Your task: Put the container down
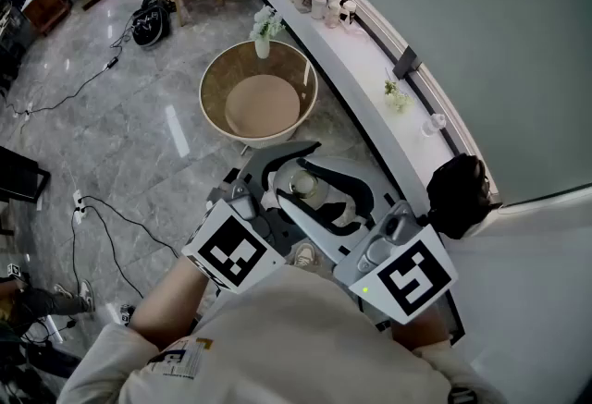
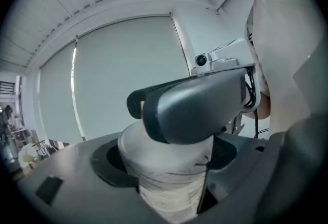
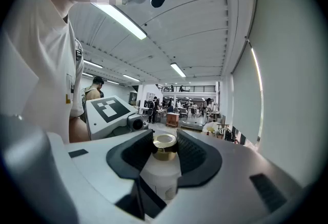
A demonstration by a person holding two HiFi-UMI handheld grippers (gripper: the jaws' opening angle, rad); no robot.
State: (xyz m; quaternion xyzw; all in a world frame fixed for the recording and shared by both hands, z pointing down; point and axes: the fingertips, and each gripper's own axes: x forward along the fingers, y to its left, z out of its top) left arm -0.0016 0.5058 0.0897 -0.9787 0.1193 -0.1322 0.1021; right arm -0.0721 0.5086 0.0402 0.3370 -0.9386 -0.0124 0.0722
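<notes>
- Holding a small container [image 1: 303, 186] in mid-air between two hand-held tongs, at the centre of the head view. It hangs above a grey stone-look floor [image 1: 139, 125] and rests on nothing.
- Left tongs [image 2: 166, 166]: the jaws are spread wide and closed on the container's broad white body. The dark pads lie against its sides, and its wrap looks matte and creased.
- Right tongs [image 3: 165, 155]: the jaws are closed on the narrow top end. Ribbed black pads pinch a shiny gold cap [image 3: 164, 145] above a smooth white shoulder.
- Step in hand, as I judge it: carrying, with the put-down not yet begun.
- Possible landing spots:
  - A long white worktop [image 1: 356, 83] runs from top centre towards the right edge, with small items crowded at its upper end.
  - A round tan tub-like stand [image 1: 208, 83] with a raised rim sits in the upper centre.
- Next move, in my judgement: bring the container's base down onto a flat surface, keep it level, then part both pairs of jaws.
- The cap grip is narrow — the body grip should probably let go last, or the container may tip.
- The tongs have smooth grey plastic shells, each carrying a black-and-white marker cube [image 1: 231, 250].
</notes>
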